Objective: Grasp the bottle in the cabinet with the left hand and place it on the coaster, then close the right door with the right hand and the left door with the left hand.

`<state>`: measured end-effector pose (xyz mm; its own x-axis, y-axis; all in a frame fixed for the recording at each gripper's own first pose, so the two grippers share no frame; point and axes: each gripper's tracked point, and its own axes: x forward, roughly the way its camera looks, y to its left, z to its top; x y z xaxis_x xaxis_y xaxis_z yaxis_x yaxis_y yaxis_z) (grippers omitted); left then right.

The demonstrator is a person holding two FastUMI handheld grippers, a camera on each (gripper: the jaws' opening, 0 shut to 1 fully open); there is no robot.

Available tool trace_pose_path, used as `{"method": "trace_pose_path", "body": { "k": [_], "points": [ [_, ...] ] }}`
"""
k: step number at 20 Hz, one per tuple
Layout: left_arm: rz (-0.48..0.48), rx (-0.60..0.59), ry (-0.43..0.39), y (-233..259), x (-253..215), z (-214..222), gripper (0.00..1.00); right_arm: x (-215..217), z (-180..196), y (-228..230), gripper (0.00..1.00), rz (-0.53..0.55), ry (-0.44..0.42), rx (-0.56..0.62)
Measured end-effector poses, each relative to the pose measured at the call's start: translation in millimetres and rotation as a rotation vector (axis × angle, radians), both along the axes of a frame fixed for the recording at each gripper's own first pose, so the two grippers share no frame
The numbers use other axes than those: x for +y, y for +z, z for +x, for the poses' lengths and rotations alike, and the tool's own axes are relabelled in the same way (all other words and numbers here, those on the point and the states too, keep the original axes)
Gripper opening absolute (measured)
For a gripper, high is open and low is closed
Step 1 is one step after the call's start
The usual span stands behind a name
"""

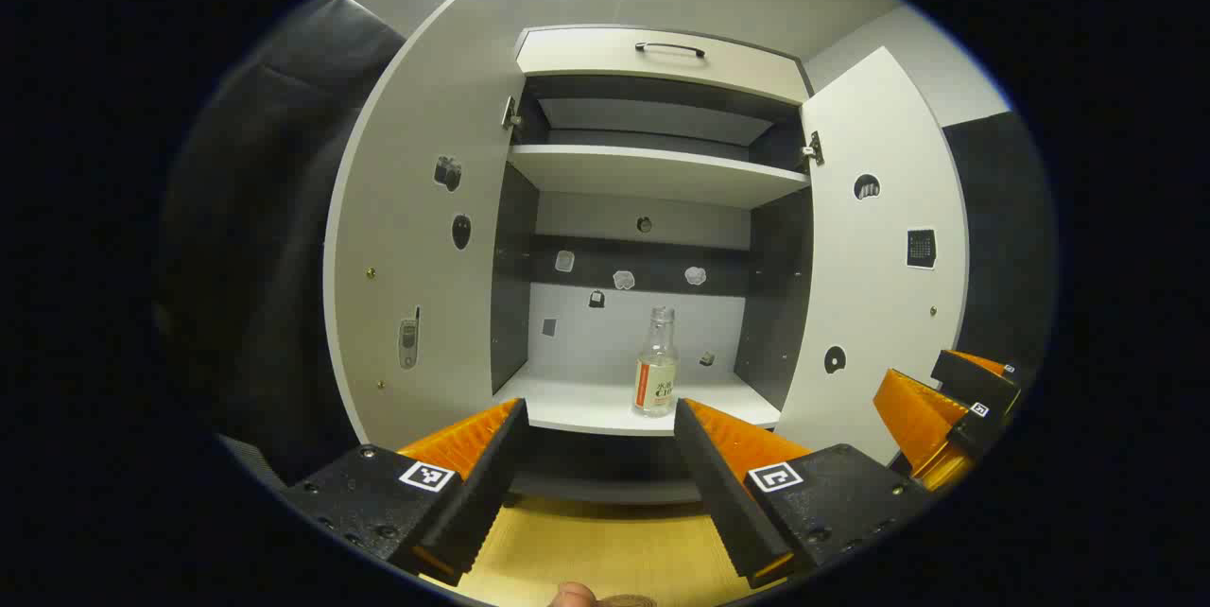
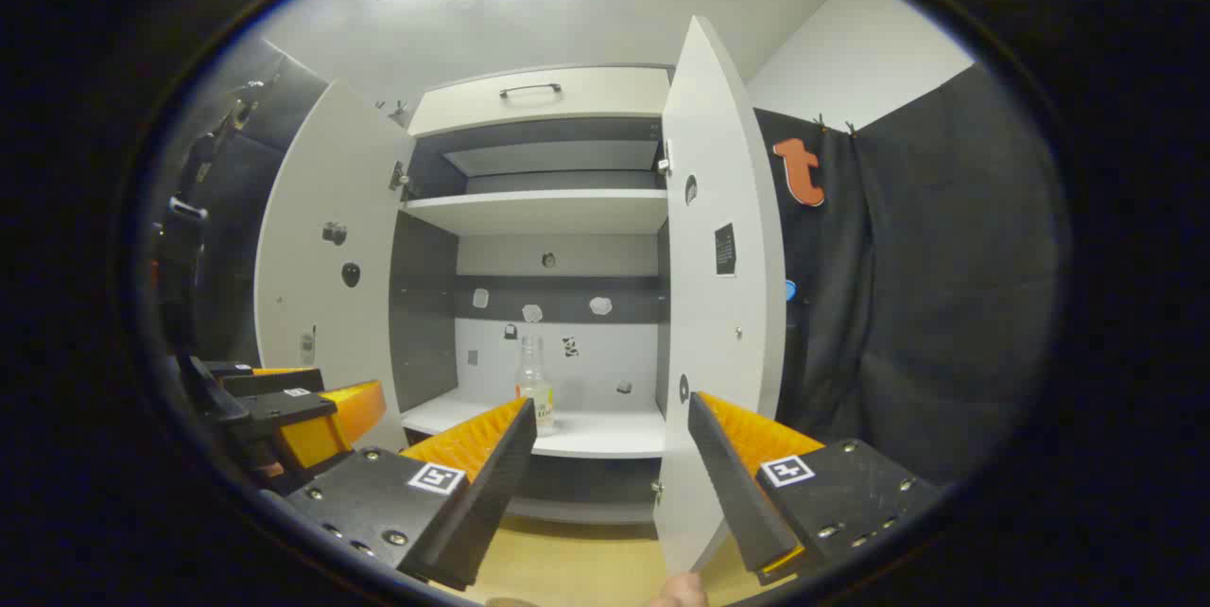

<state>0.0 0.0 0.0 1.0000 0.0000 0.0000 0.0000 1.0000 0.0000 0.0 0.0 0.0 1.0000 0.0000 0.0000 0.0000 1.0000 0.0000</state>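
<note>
In the left gripper view, the left door swings wide at the left. The left gripper is wide open at the bottom, holding nothing. The bottle stands in the middle, on the cabinet's bottom shelf. The right door stands open. The right gripper gapes open too

The bottle is clear glass with a narrow neck and an orange-and-white label. It stands upright on the lower shelf of the cabinet, near the front edge and right of the middle, touching nothing else. Both doors stand wide open: the left door swings out to the left, the right door to the right. Each is white with small stickers on its inner face.
</note>
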Motion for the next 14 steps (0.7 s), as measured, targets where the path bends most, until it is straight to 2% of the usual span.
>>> {"method": "trace_pose_path", "body": {
  "k": [1, 2, 5, 8, 9, 14],
  "points": [
    [0.002, -0.002, 0.001, 2, -1, -1, 0.97, 1, 0, 0, 0.98, 0.001, 0.001, -0.001],
    [0.004, -0.007, 0.001, 4, -1, -2, 0.94, 1, 0, 1, 0.98, 0.003, 0.005, -0.002],
    [0.001, -0.012, -0.001, 7, -2, -3, 0.97, 0, -1, 0, 0.98, 0.01, 0.007, 0.005],
    [0.002, -0.026, -0.004, 11, -4, -4, 0.94, -4, -3, 6, 0.98, 0.017, -0.001, -0.009],
    [0.006, -0.027, -0.004, 10, -5, -5, 0.97, -5, -3, 7, 0.98, 0.018, -0.002, -0.011],
    [0.011, -0.027, -0.007, 12, -9, -5, 0.97, -9, -3, 7, 0.98, 0.015, -0.006, -0.016]
  ]
}}
